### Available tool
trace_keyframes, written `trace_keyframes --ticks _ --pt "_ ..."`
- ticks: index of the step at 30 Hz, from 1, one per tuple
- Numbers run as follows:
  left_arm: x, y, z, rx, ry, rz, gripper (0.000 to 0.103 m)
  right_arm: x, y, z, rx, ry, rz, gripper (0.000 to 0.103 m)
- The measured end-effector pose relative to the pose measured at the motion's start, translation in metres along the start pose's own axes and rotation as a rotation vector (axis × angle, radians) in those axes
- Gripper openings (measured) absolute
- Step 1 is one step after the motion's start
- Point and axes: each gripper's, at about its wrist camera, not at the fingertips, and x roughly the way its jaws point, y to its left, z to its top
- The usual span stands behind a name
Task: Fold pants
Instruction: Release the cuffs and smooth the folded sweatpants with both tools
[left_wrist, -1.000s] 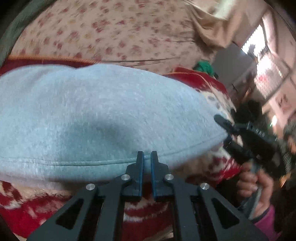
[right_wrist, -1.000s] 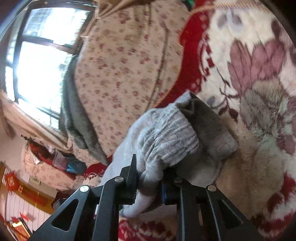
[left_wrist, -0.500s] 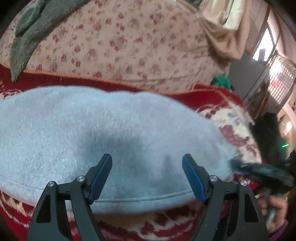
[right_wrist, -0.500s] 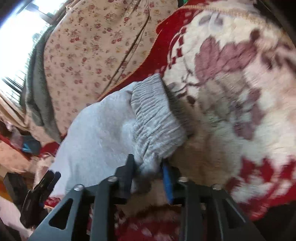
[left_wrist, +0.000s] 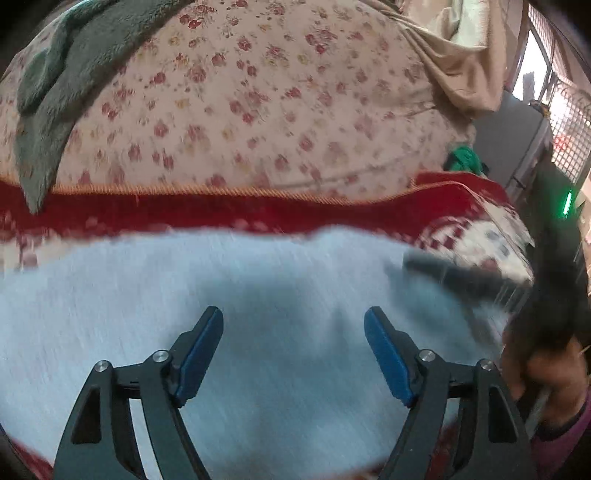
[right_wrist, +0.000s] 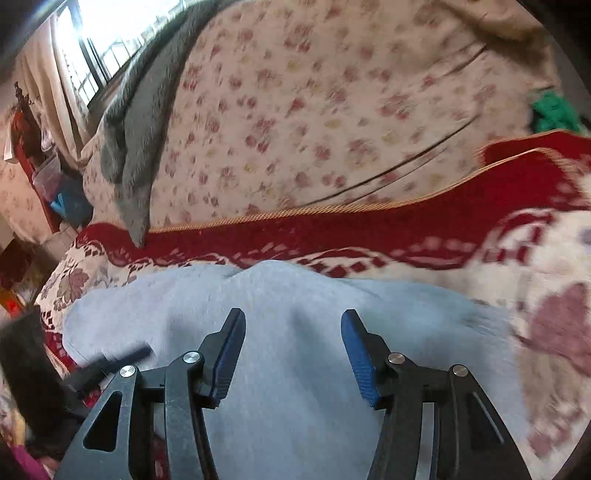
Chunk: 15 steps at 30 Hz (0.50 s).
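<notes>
presently we list: grey pants (left_wrist: 258, 295) flat on the red floral blanket (right_wrist: 480, 229), long axis crosswise directly beneath both of our grippers, left gripper (left_wrist: 293, 354) and right gripper (right_wrist: 293, 354) spread wide, holding nothing, equally near.

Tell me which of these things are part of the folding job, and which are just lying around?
Part of the job:
grey pants
left gripper, open
right gripper, open

Just lying around:
red patterned blanket under the pants
flowered quilt
grey-green towel draped on the quilt
green cloth
</notes>
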Motion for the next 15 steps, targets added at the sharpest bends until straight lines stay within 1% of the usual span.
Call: trace_keyframes --ticks 1,2,3,4,6,8,11,12,15 --pt "0.009 0.007 0.014 0.003 -0.001 0.005 0.079 0.016 -0.005 -0.003 0.014 0.034 -0.034 0.058" --pt "0.017 0.011 0.024 0.006 0.003 0.011 0.079 0.029 -0.013 -0.008 0.033 0.075 -0.056 0.056" --pt "0.029 0.015 0.034 0.008 0.024 0.015 0.079 0.039 -0.021 -0.015 0.057 0.116 -0.076 0.056" --pt "0.041 0.018 0.042 0.007 0.054 0.005 0.079 0.046 -0.029 -0.024 0.079 0.134 -0.079 0.055" --pt "0.057 0.020 0.052 0.017 0.083 -0.032 0.079 0.039 -0.035 -0.036 0.073 0.074 -0.051 0.053" --pt "0.072 0.015 0.056 0.054 0.108 -0.057 0.079 0.038 -0.034 -0.038 0.049 0.070 -0.058 0.053" --pt "0.088 0.003 0.053 0.120 0.135 -0.103 0.079 0.042 -0.033 -0.038 0.041 0.075 -0.064 0.055" --pt "0.094 0.000 0.050 0.140 0.147 -0.098 0.079 0.043 -0.034 -0.038 0.040 0.076 -0.066 0.055" --pt "0.115 -0.008 0.041 0.199 0.177 0.005 0.080 0.044 -0.032 -0.039 0.036 0.077 -0.069 0.057"
